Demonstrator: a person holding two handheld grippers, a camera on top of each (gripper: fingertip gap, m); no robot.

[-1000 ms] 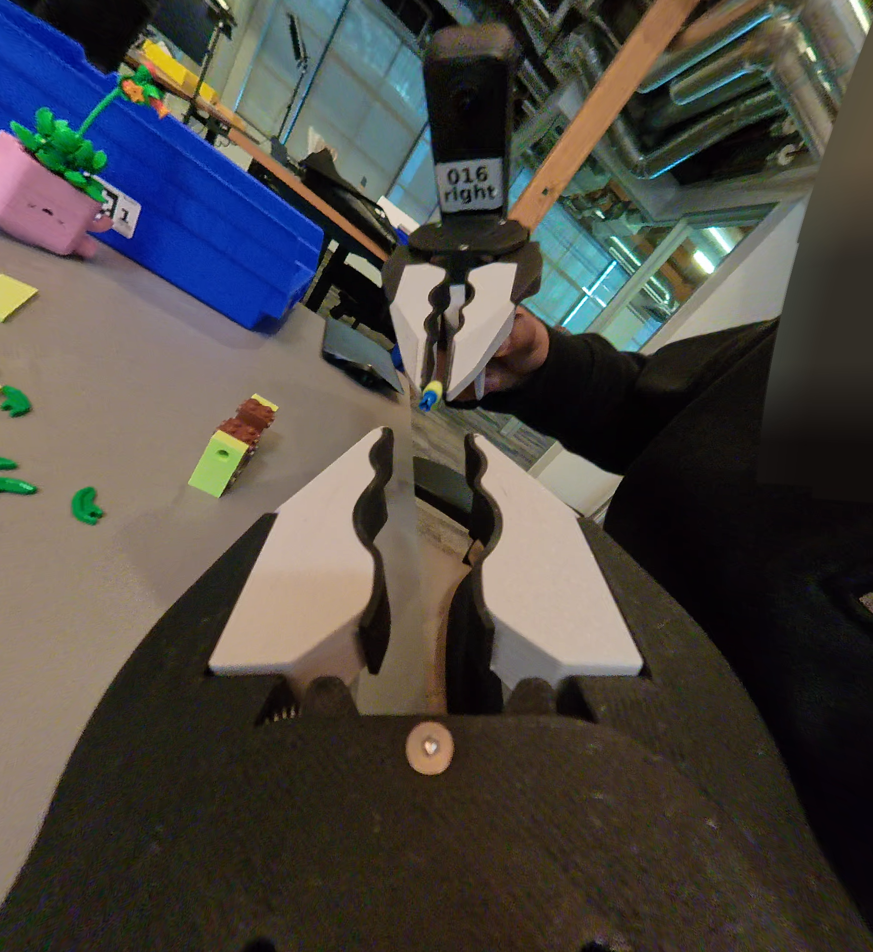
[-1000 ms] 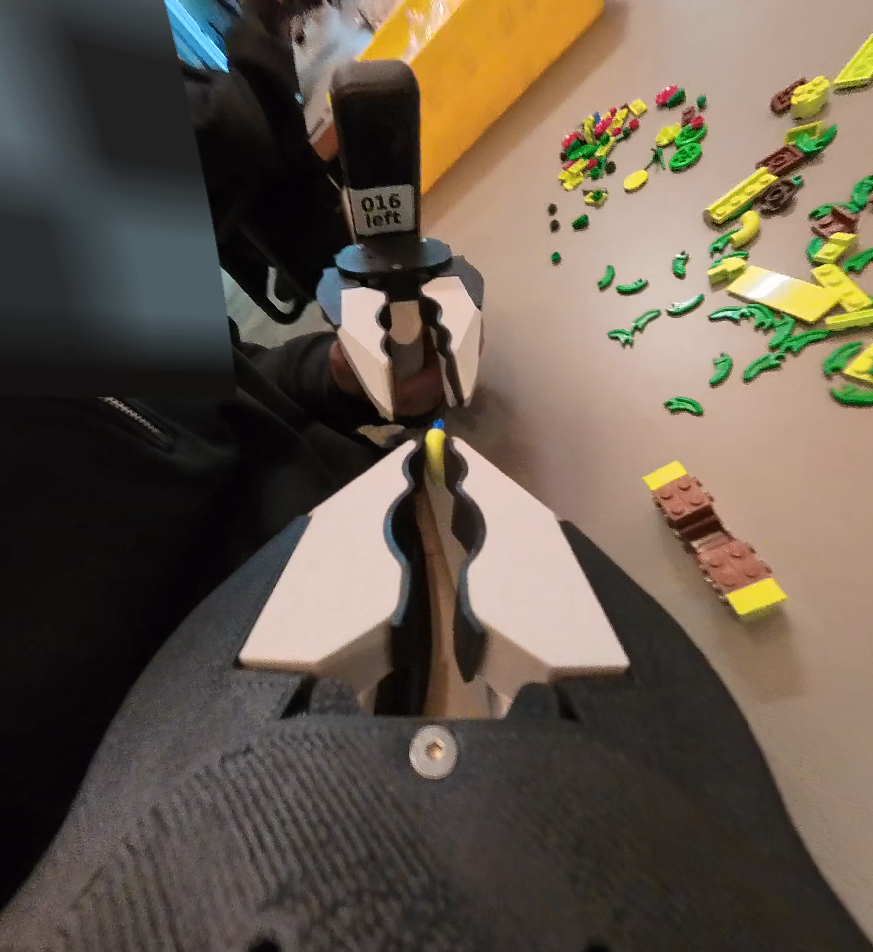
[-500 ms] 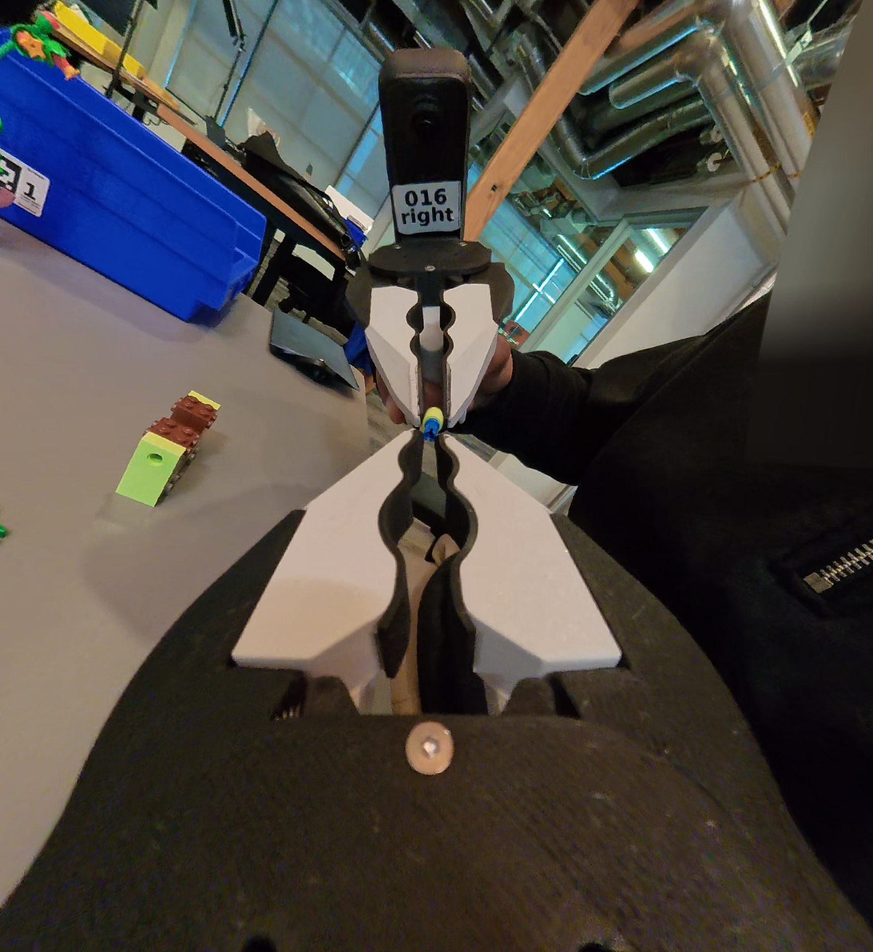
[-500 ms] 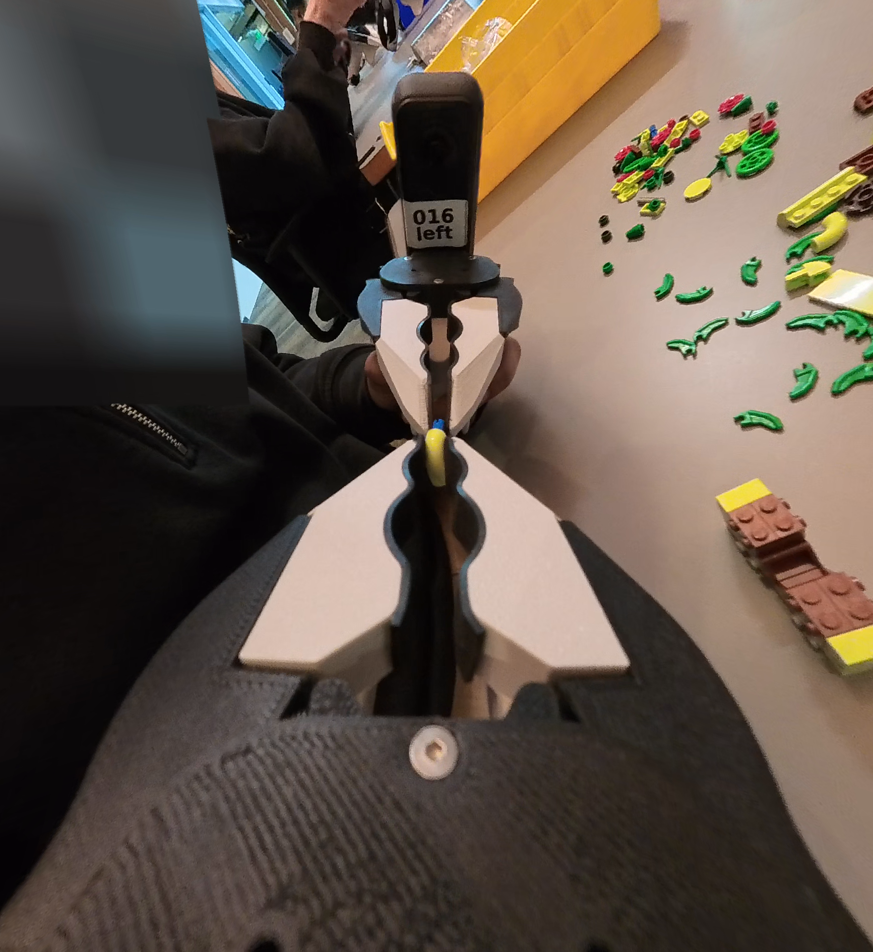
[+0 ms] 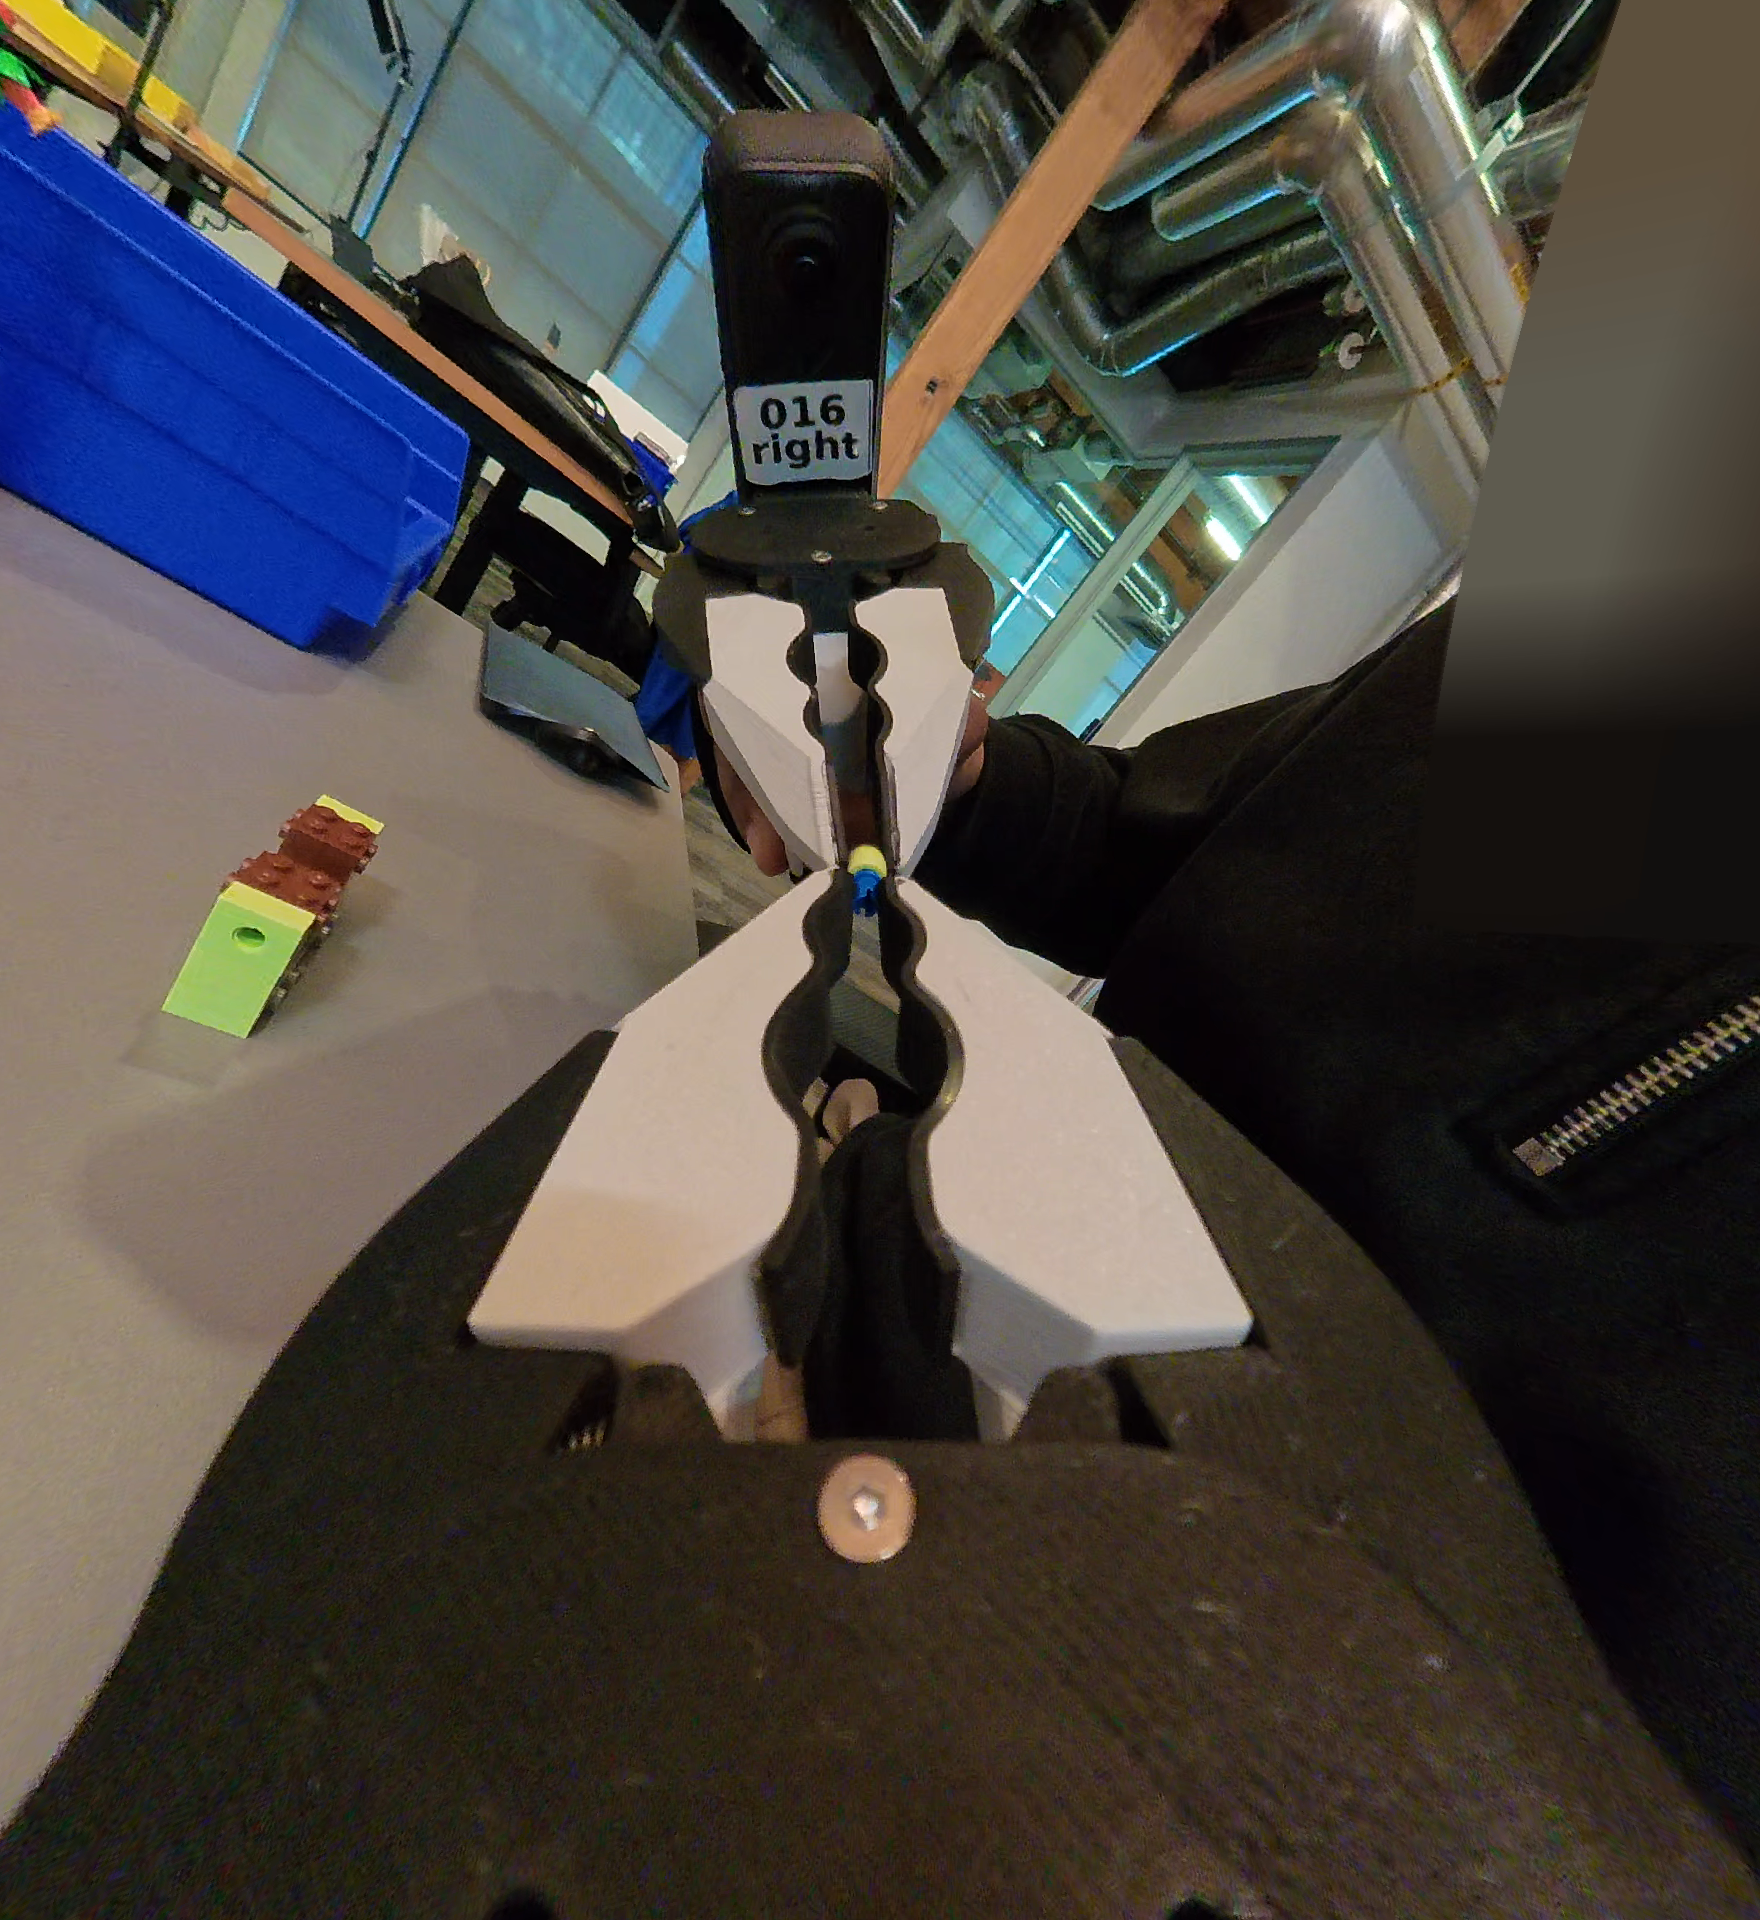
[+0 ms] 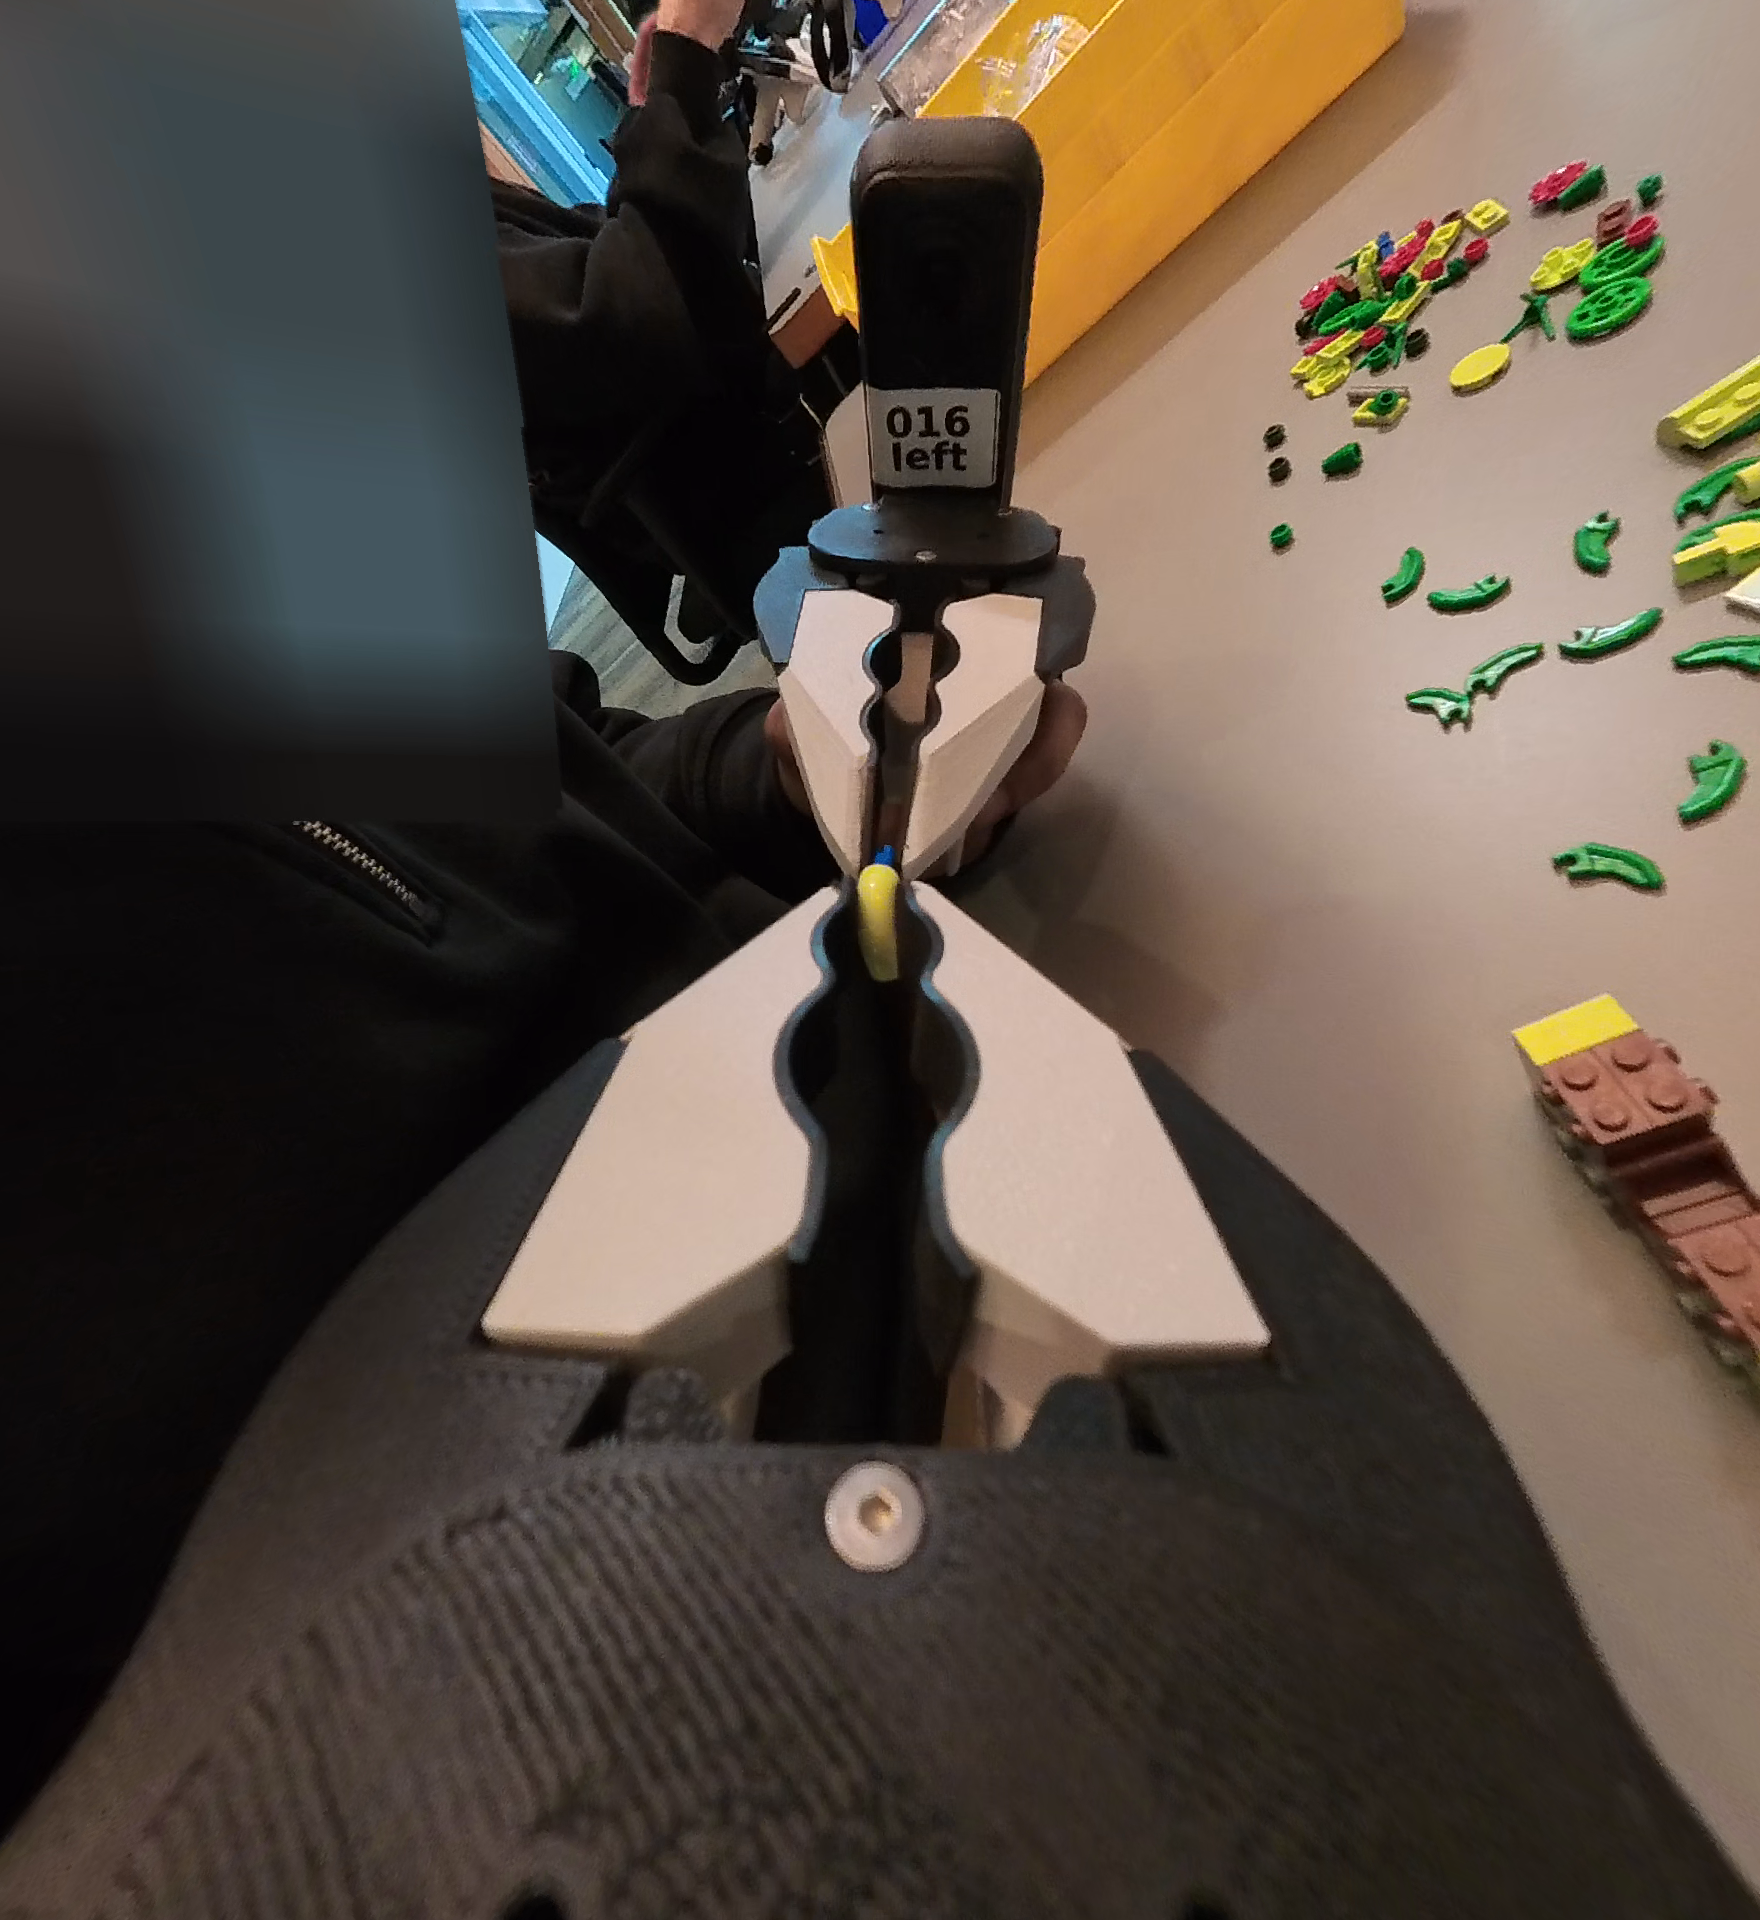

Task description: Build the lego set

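Observation:
My two grippers meet tip to tip above the table edge. My right gripper (image 6: pixel 874 899) is shut on a small yellow curved piece (image 6: pixel 876 930) with a blue pin (image 6: pixel 884 857) sticking out of its front end. My left gripper (image 5: pixel 860 906) is shut on that blue pin (image 5: pixel 862 896), just below the yellow piece (image 5: pixel 865 860). The right gripper (image 5: pixel 860 847) faces me in the left wrist view, and the left gripper (image 6: pixel 886 847) faces me in the right wrist view. A brown and yellow-green brick build (image 6: pixel 1686 1195) lies on the table; it also shows in the left wrist view (image 5: pixel 263 925).
Several loose green leaf pieces (image 6: pixel 1478 681) and yellow plates (image 6: pixel 1749 395) lie at the right, with a pile of small pieces (image 6: pixel 1395 291) behind. A yellow bin (image 6: pixel 1167 156) and a blue bin (image 5: pixel 180 436) stand at the table's far sides. A person's black jacket (image 5: pixel 1478 1143) is close by. My left and right fingertips are right by each other.
One second ago my left gripper was open and apart from the right one. It has moved up to the right gripper's tip and shut on the blue pin.

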